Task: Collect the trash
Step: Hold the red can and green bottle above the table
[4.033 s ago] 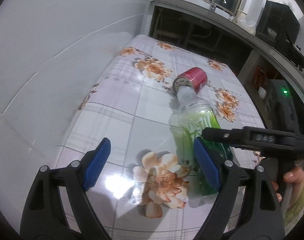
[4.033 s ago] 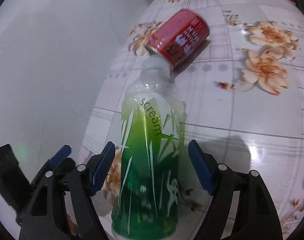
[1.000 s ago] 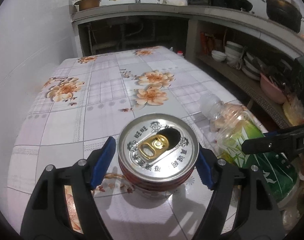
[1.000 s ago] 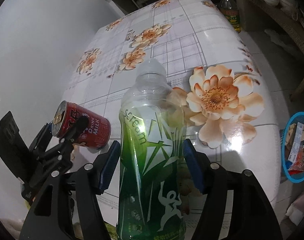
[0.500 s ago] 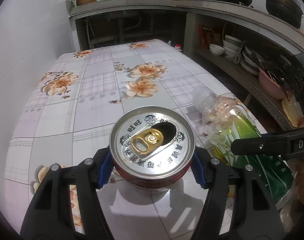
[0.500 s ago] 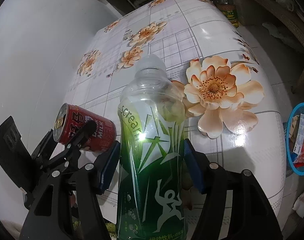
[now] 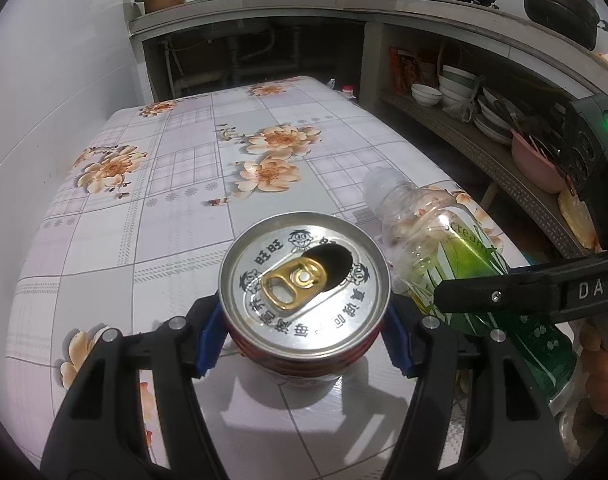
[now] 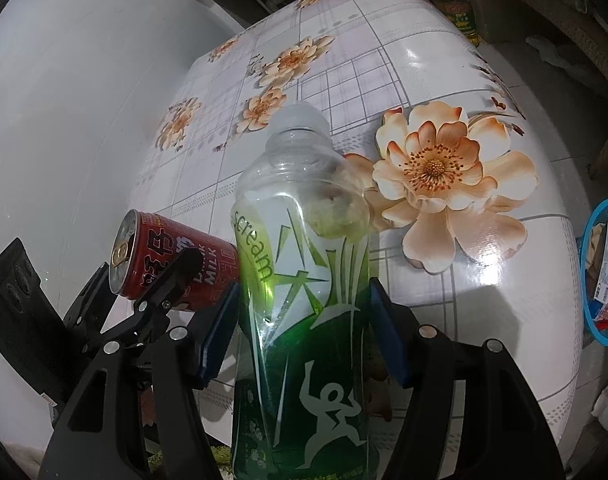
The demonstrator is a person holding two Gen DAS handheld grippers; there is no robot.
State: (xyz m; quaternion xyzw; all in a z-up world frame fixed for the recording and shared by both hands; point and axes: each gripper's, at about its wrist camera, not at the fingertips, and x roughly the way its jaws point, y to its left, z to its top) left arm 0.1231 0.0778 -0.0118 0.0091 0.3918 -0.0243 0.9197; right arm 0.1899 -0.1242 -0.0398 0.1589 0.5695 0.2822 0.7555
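Gripping the can: left gripper has both fingers clamped on its sides, opened top facing the camera, lifted off the floral worktop. Right gripper fingers are clamped on the green bottle, cap end pointing away, just right of the can. 1 blue basket with wrappers sits below the worktop's right edge.

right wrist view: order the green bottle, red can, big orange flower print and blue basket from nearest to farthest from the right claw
1. Green bottle: gripped in the right claw.
2. Red can: just left, held in the left claw.
3. Big orange flower print: ahead and right, on the tablecloth.
4. Blue basket: far right, off the table's edge, on the floor.
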